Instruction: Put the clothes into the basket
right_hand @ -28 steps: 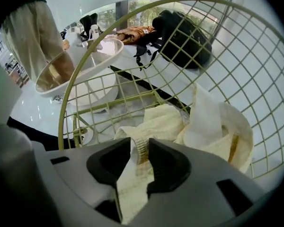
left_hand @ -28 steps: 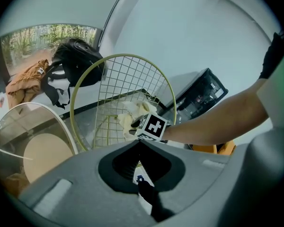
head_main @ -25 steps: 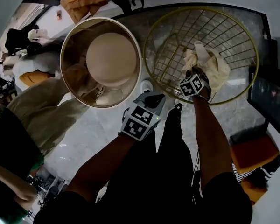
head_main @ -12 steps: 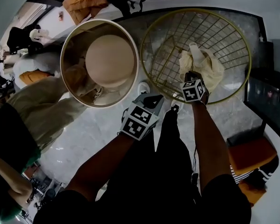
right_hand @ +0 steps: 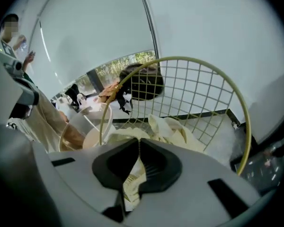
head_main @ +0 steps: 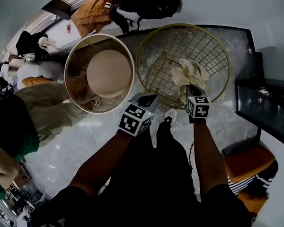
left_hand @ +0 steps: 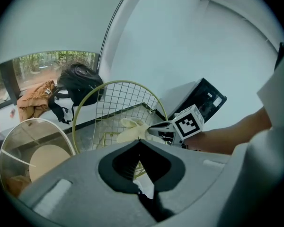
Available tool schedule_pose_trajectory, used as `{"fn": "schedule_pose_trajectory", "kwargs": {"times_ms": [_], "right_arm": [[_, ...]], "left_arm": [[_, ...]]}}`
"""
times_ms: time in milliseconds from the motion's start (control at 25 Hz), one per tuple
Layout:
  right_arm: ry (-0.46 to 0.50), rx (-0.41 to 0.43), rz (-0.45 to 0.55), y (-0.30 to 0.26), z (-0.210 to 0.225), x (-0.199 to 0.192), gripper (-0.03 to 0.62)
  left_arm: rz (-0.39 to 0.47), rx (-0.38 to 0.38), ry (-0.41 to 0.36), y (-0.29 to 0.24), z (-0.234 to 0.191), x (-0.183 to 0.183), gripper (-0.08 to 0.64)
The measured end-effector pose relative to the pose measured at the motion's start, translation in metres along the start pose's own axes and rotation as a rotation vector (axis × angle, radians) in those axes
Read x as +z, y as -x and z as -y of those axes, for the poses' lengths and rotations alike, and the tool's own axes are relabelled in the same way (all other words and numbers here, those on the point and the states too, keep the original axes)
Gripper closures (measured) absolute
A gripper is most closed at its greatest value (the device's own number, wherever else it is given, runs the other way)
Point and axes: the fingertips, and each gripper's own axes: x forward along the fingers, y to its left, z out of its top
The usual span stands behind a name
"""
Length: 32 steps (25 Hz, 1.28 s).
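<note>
Right tongs (right_hand: 139, 145) pinch crumpled cream cloth (right_hand: 173, 129) over wire basket (right_hand: 180, 57).

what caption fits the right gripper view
Right gripper shut on a cream garment, gold wire basket behind.

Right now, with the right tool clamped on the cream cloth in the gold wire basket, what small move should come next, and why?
Probably raise the right tool until the crumpled cream cloth clears the round gold wire basket's rim: its jaws pinch a fold, but most of the fabric lies inside the basket.
</note>
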Motion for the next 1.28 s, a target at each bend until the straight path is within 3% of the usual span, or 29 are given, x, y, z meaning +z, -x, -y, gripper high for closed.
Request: {"fn": "schedule_pose_trajectory", "kwargs": {"times_ms": [160,400,880,1280], "right_arm": [[-0.005,0.025,0.06,0.046,0.004,0.023,0.561],[0.05,0.085,0.156,0.112,-0.009,0.055,0.561],[0.091,0.232,0.34,0.228,-0.053,0.093,0.561],[0.141,0.268,0.427,0.3,-0.105,0.099,0.561]], "left_arm": [[0.046,0.005,-0.01,0.023,0.022,0.018,0.56],[0.102,0.003,0.062,0.057,0.054,0.018,0.56],[0.234,0.071,0.005,0.119,0.111,0.036,0.558],[0.33,0.039,-0.047,0.168,0.143,0.044,0.558]]}}
